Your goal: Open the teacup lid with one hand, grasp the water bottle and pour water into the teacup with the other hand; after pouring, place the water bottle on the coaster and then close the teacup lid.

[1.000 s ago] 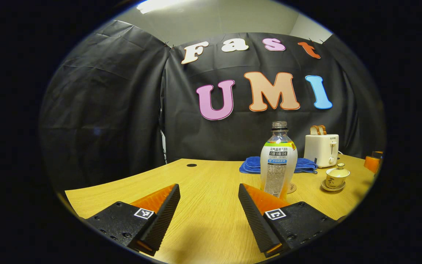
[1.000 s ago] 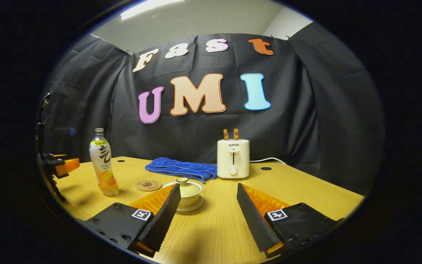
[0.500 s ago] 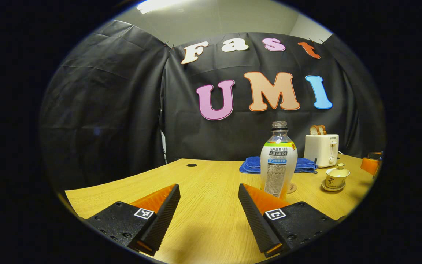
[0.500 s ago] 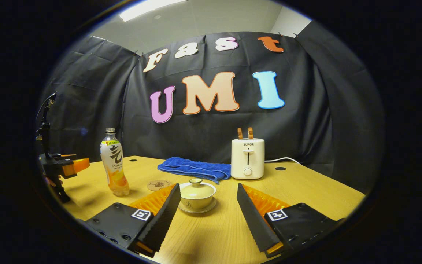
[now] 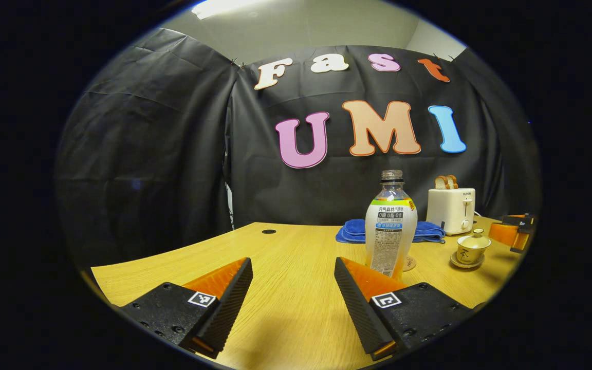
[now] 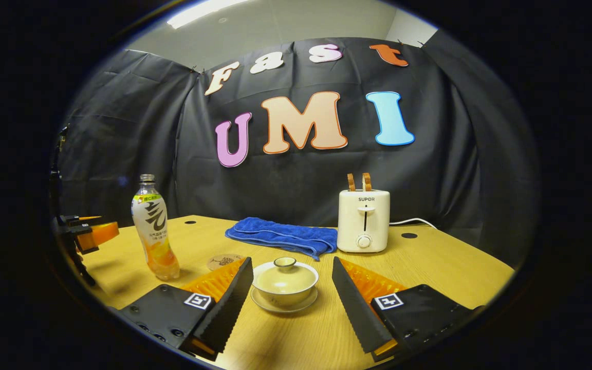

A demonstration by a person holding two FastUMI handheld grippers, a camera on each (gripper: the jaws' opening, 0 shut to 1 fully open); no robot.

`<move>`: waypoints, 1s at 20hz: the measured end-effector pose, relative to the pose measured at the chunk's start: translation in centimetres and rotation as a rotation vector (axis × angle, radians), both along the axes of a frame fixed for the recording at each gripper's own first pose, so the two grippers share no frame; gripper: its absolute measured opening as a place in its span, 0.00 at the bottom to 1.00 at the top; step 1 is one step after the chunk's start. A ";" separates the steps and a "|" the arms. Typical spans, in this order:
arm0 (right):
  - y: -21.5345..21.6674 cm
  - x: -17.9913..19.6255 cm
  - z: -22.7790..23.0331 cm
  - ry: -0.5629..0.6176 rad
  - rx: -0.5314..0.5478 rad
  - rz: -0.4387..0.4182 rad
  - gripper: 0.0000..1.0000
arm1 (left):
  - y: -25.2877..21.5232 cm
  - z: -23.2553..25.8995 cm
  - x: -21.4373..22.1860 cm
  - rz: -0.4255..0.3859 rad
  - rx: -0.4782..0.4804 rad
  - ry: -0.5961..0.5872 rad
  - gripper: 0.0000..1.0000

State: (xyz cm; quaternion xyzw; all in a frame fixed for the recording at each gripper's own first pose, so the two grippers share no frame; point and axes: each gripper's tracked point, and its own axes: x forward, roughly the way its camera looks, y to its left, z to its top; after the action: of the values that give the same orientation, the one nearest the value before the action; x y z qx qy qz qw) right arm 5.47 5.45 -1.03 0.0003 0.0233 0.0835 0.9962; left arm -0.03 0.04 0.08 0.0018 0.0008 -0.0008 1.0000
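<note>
I have two claws over a yellow wooden table [image 6: 445, 267]. My right gripper [image 6: 292, 295] has its two fingers spread wide apart, and they hold nothing. The teacup [image 6: 284, 285] sits right in front of it, in line with the gap between the two fingers, but neither finger touches the cup. The cup stands on a little saucer [image 6: 284, 307], and its lid [image 6: 285, 271] is on top, with a small round knob in the middle.

A bit to the left of the cup, partly behind my left finger, lies the round coaster [image 6: 222, 261]. It is flat on the table with nothing on it. Just past it to the left stands the water bottle [image 6: 153, 234], straight up, with no cap on (the drink inside looks orange near the bottom). Behind the cup I see a folded blue cloth [image 6: 283, 237] and a white toaster [image 6: 363, 220] with two slices of bread sticking out.

My left gripper [image 5: 293, 295] is spread wide open too, and nothing is between its fingers. From the left gripper view, the bottle [image 5: 390, 226] stands just ahead and to the right of the far finger, not touching it. The cup [image 5: 473, 248] is farther off to the right, near the toaster [image 5: 451, 209]. At the far right edge I can see the other claw close to the cup, and at the far left edge of the right gripper view I can see the left one, near the bottle.
</note>
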 end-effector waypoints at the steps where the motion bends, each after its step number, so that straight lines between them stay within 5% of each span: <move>1: 0.3 0.5 -0.1 0.003 0.000 0.001 0.94 | 0.0 0.0 0.1 -0.001 0.000 0.000 0.94; 5: 1.4 2.2 -1.0 0.052 -0.010 0.022 1.00 | 0.0 0.0 0.1 -0.003 0.000 0.001 0.94; 11: 2.5 4.6 -2.1 0.122 -0.030 0.036 0.96 | 0.0 0.0 0.0 -0.003 0.000 0.001 0.94; 20: 2.7 5.2 -2.1 0.130 -0.068 0.025 0.48 | 0.0 0.0 0.0 -0.004 -0.001 0.002 0.94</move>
State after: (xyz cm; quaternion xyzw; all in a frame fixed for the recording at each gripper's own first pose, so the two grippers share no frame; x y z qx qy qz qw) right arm 10.62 8.19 -3.13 -0.0283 0.0910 0.0950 0.9909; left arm -0.02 0.05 0.08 0.0015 0.0017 -0.0028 1.0000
